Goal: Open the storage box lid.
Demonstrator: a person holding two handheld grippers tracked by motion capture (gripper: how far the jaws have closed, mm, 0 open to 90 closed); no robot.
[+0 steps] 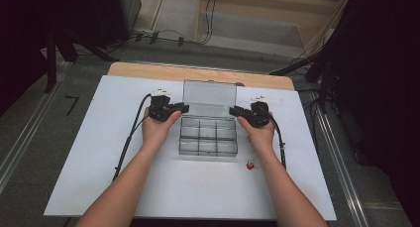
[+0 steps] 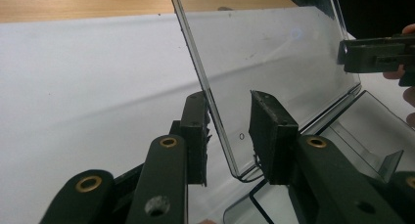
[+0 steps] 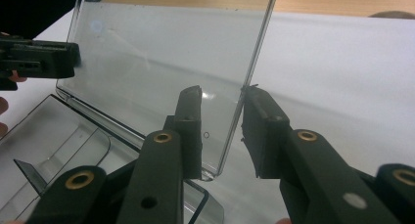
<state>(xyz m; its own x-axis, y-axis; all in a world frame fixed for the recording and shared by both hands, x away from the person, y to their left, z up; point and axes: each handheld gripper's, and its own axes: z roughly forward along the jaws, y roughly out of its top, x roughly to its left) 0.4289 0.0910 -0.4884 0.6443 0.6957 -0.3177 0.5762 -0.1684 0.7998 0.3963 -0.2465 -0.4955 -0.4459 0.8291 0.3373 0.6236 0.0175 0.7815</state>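
A: Okay, quick one. Where's the organizer box (image 1: 208,154)?

B: Middle of the white surface (image 1: 99,162), clear plastic, divided into small compartments. They look empty. The lid (image 1: 209,92) stands near upright on its hinge at the far side.

A: Tongs?

B: The left tongs (image 1: 184,108) are at the lid's left edge, the right tongs (image 1: 233,109) at its right edge, roughly level with each other. Each pair straddles its edge low down, near the hinge corner.

A: Pinching?

B: No. In the left gripper view the outer jaw sits right against the panel while the inner jaw stands clear of it. The right gripper view shows the same: the outer jaw touches the edge and the inner one stands off behind the clear plastic. So both pairs are spread, with the lid between the jaws but not clamped.

A: Why one on each side?

B: Likely to keep the thin panel square. Working from one corner would twist it on the hinge. Staying low, close to the hinge, also keeps the base from tipping or sliding.

A: And why spread?

B: Probably the lid holds upright by itself, so no clamp is needed. That's a judgement.

A: Anything else?

B: There's a small red piece (image 1: 250,164) on the surface, just in front of the box's near right corner, beside the right forearm. It's apart from the box and too small to identify. Possibly it's meant for a compartment.
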